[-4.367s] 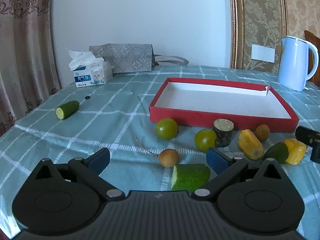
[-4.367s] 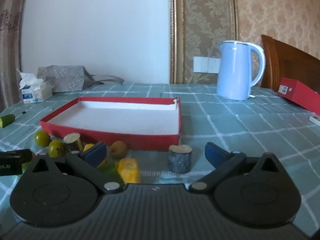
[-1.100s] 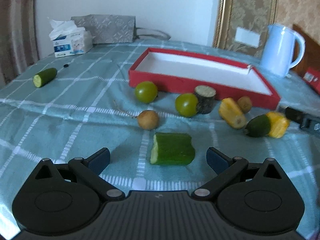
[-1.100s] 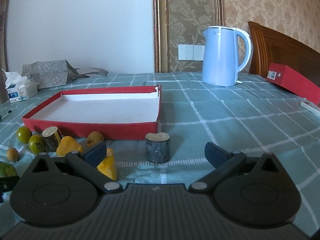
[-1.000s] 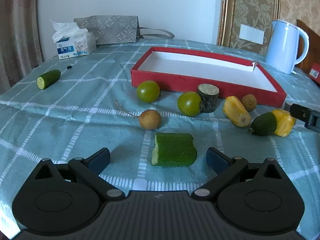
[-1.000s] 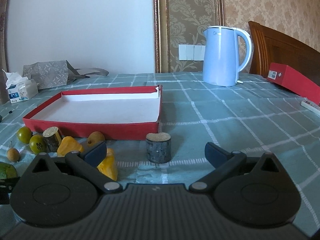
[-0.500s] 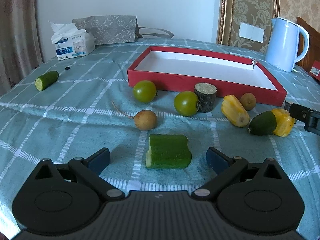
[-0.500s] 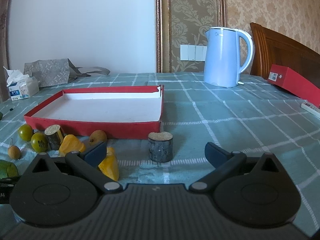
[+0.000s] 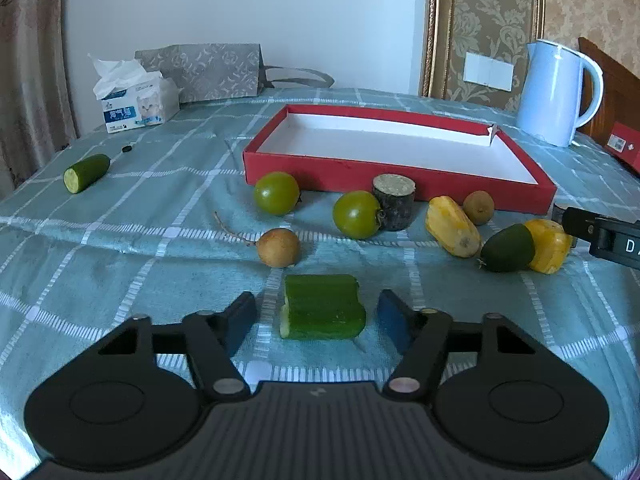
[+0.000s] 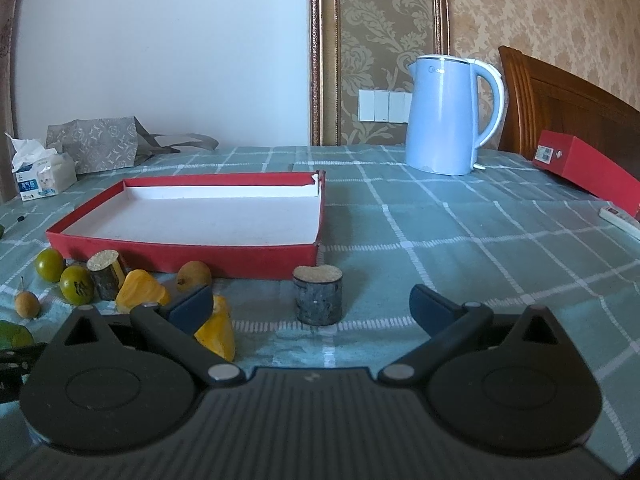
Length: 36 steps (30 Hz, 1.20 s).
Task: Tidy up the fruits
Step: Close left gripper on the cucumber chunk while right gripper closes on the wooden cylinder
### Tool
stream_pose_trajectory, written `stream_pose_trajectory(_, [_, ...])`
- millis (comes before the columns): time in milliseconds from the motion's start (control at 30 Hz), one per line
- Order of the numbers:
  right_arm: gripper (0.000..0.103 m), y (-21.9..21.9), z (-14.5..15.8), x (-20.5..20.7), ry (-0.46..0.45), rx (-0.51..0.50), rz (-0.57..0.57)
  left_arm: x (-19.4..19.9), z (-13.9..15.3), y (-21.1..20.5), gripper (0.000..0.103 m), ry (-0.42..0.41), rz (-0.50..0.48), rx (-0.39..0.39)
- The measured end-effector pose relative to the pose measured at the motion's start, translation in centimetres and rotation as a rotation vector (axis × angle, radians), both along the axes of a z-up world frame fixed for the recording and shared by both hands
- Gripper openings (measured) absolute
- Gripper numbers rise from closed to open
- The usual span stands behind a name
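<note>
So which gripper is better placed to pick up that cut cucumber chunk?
Left. The left gripper already straddles the cucumber chunk, jaws closing, pads not yet touching. The right gripper faces a wood stub.

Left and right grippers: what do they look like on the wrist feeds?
The left gripper and right gripper match: matte black bodies, two round discs, angled linkage arms with silver pivot pins, dark blue finger pads. No cables or sleeves show.

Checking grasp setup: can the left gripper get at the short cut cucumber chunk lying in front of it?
Probably yes. The short cut cucumber chunk lies between the closing jaws of the left gripper, gaps showing on both sides, nothing blocking; the brown round fruit sits clear behind it.
</note>
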State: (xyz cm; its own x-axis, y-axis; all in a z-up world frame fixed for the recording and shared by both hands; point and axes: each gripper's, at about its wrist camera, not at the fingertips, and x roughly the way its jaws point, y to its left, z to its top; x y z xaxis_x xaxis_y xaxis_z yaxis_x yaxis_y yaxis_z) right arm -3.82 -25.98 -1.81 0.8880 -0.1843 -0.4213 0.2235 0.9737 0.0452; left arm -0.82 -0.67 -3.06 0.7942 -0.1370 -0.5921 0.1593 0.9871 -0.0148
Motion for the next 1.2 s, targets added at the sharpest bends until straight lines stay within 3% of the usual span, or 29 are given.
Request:
stream_pose_trajectory(100, [0.103, -0.2, 0.0, -0.1, -0.002, 0.000, -0.004, -0.3, 0.1, 0.0, 0.041, -0.010, -0.014, -0.006])
stream_pose_trajectory(133, [0.103, -0.2, 0.0, -0.1, -0.002, 0.003, -0.001, -0.3, 0.0, 0.0, 0.039, -0.013, -0.013, 0.006])
stream_pose_trajectory(400, [0.103, -0.6, 0.2, -0.2, -0.005, -0.002, -0.006, -0.5, 0.0, 0.3, 0.038, -0.024, -0.009, -0.027])
stream_pose_trajectory(700, [0.103, -5.6, 0.5, -2.0, -0.009, -0.060, -0.142, -0.8, 0.6, 1.1, 0.037, -0.040, -0.023, -0.065])
stream_pose_trajectory(933, [0.103, -8.0, -0.2, -2.7, 0.014, -0.063, -0.114, -0.7, 0.6, 1.2, 0.037, -0.031, -0.032, -0.072])
stream_pose_trajectory(1200, [0.100, -5.5, -0.2, 0.4, 0.049, -0.081, 0.012, -0.7, 0.5, 1.2, 0.037, -0.031, -0.032, -0.073])
